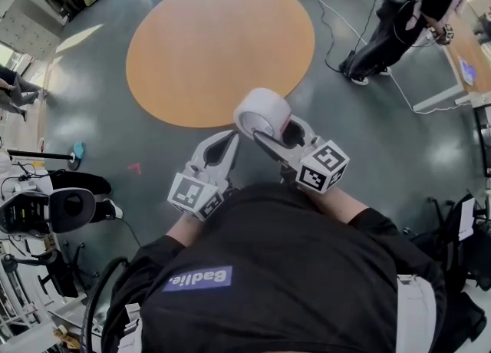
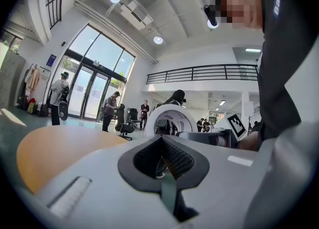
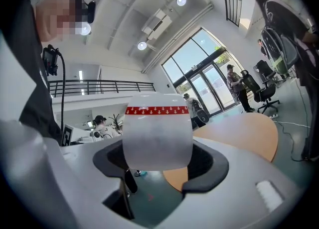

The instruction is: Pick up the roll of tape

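Observation:
The roll of tape (image 1: 259, 110) is white and wide, with a red printed band at one edge. It is held in the air, below the near edge of the round table in the head view. My right gripper (image 1: 274, 130) is shut on it, and in the right gripper view the roll of tape (image 3: 157, 133) fills the gap between the dark pads (image 3: 209, 166) of the right gripper (image 3: 159, 161). My left gripper (image 1: 229, 141) is just to the left of the roll, shut and holding nothing. In the left gripper view the roll (image 2: 172, 118) shows beyond the closed left gripper (image 2: 162, 156).
A round orange table (image 1: 220, 48) stands ahead on the grey floor. A person (image 1: 399, 21) stands at the far right by a desk (image 1: 468, 52), with a cable (image 1: 337, 18) on the floor. Chairs and equipment (image 1: 54, 206) crowd the left side.

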